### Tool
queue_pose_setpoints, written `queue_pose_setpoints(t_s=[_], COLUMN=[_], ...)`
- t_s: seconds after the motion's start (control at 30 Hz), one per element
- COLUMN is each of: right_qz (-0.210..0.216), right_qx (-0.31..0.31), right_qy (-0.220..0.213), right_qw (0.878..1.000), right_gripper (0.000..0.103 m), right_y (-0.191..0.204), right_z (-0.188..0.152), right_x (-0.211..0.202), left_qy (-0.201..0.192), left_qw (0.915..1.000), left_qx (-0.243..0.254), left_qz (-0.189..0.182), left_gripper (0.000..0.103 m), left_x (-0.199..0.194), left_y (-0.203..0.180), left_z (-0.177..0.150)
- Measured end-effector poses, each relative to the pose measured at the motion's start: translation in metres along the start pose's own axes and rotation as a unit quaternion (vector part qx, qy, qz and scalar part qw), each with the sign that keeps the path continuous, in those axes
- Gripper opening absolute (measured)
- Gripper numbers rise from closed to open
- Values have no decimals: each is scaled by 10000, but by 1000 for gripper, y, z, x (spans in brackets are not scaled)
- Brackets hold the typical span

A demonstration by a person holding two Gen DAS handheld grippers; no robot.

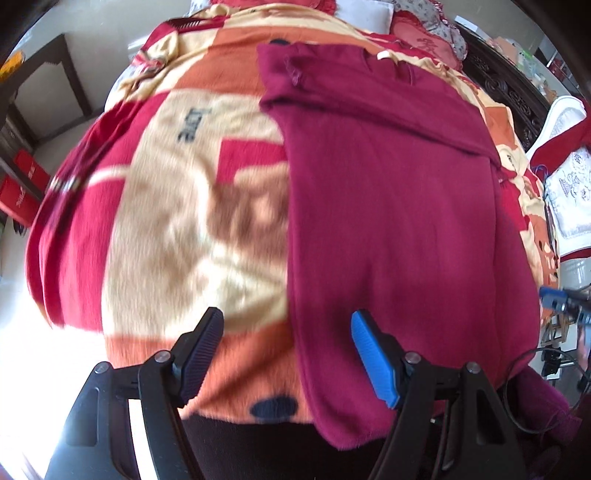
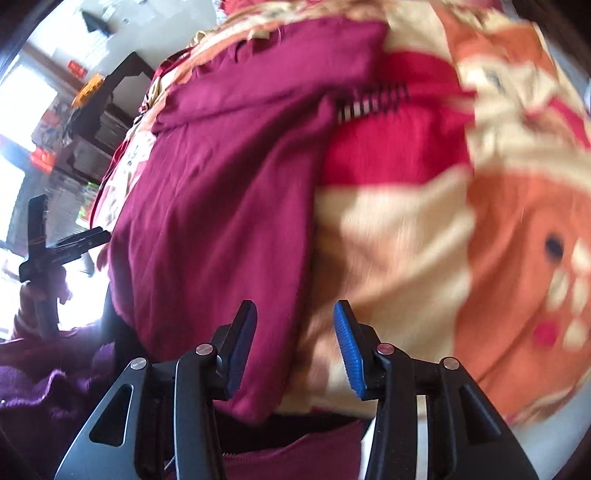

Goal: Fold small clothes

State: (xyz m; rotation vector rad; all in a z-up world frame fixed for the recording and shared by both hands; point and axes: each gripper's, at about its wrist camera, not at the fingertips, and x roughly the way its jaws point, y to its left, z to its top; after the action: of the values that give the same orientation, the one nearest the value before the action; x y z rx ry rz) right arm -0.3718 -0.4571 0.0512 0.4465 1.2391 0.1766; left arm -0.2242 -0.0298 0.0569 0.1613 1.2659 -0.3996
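A maroon garment lies lengthwise on the bed, its sides folded in to a long strip; it also shows in the right wrist view. My left gripper is open and empty, hovering over the garment's near left edge. My right gripper is open and empty above the garment's near right edge. The right gripper's blue tip shows at the right edge of the left wrist view, and the left gripper shows at the left of the right wrist view.
The bed is covered by an orange, red and cream patterned blanket. Pillows lie at the head. A dark wooden side table stands left of the bed. A white chair with cloth stands at the right.
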Motion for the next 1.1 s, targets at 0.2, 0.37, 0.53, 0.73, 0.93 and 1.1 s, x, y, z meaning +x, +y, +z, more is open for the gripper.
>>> queue_pose_setpoints(t_s=[0.2,0.37,0.53,0.73,0.93,1.1], right_qz=[175,-41,-182,194,302,350], right_qx=[13,-246,-305,81,299,273], right_qy=[-273,-528,-742,-653,-511,-432], right_qw=[9995,9983,9966,9976,9978,9981], right_gripper=[25,0,0,0,16,16], right_y=[7,18,14,0,-7,-6], right_z=[-24,-29,-46,-52,-58,-61], right_x=[16,15,-10,1,5,7], left_qy=[53,79,173,275,171,98], left_qw=[10000,9998,9996,9992,9997,9999], left_qx=[-35,-176,-217,-157,-130,38], left_qz=[50,1,-110,-241,-115,18], left_gripper=[75,75,75,75,75,75], left_x=[-3,-8,-4,2,4,4], left_y=[5,9,7,-2,-10,-20], left_z=[-24,-42,-58,-65,-62,-63])
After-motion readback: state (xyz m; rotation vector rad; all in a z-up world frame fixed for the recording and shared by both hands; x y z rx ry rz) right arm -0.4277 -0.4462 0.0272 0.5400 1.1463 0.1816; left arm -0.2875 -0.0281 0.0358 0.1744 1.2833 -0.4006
